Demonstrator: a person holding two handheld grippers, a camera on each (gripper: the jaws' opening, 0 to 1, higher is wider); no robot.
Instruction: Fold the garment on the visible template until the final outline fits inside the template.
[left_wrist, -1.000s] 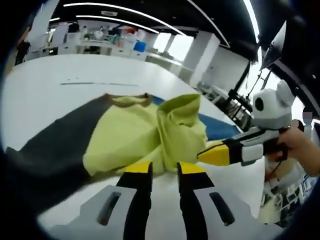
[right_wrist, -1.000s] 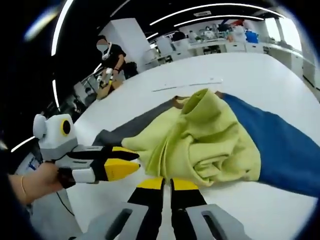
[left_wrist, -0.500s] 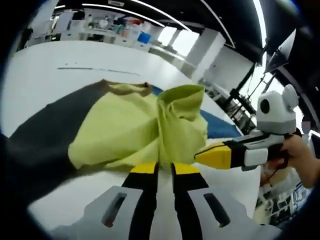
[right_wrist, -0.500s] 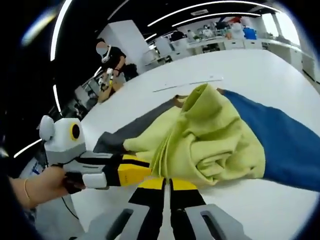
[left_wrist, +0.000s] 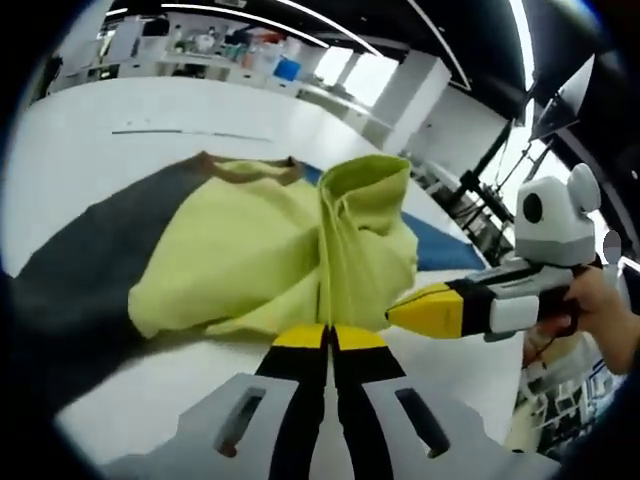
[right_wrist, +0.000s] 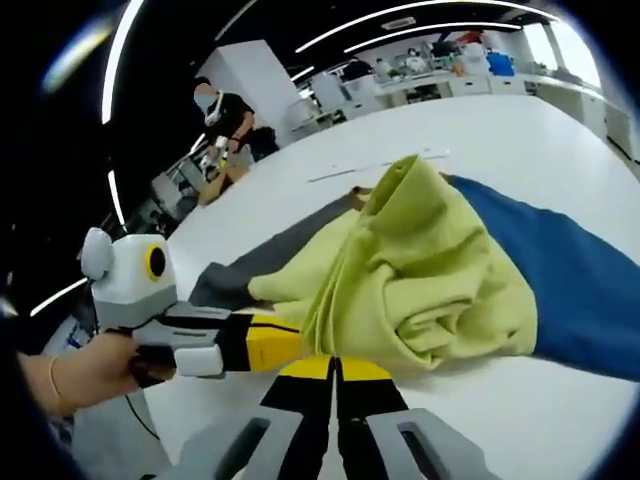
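Left gripper view has my left claw (left_wrist: 329, 338) pinched shut on the yellow shirt (left_wrist: 250, 255), bunched on the tabletop (left_wrist: 90, 130) over the grey and blue template (left_wrist: 75, 260). My right claw (right_wrist: 334, 368) pinches it too. I fear uneven pulling crumples it. Right gripper view adds a bystander (right_wrist: 222, 120).

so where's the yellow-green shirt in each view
Left gripper view: the shirt sits mid-picture, its bunched fold rising straight from the left gripper, grey panel to its left.
Right gripper view: the shirt is centre-right, above the right gripper, blue panel to its right.
Shared landmark: the brown collar at the shirt's far edge.
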